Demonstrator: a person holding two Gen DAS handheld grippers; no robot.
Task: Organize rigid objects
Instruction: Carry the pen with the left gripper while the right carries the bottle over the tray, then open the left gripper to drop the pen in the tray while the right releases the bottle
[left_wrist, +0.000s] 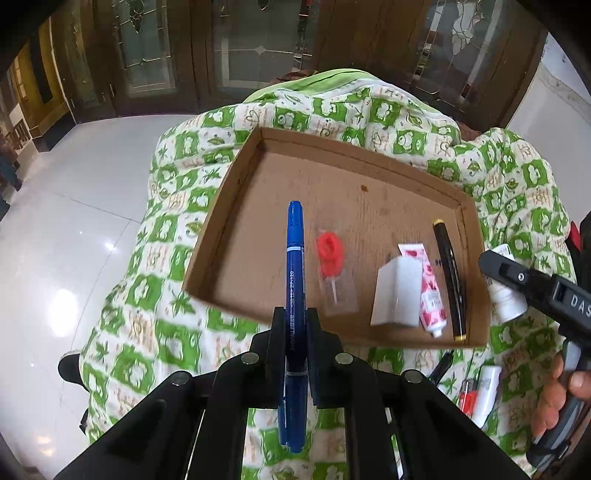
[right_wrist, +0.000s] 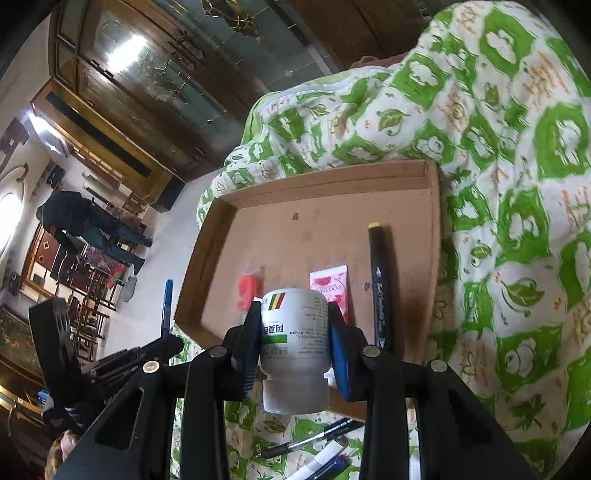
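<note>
Blue marker (left_wrist: 295, 280) and white bottle (right_wrist: 294, 332) clamped above tray (left_wrist: 236, 206).

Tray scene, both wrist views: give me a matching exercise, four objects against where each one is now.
Things:
1. blue pen
2. white bottle
3. black marker
4. red-capped clear item

Places:
A. lying along the right wall of the cardboard tray
B. clamped in the right gripper
C. lying on the tray floor, left of the white box
D. clamped in the left gripper

Pairs: 1-D, 2-B, 3-A, 4-C
</note>
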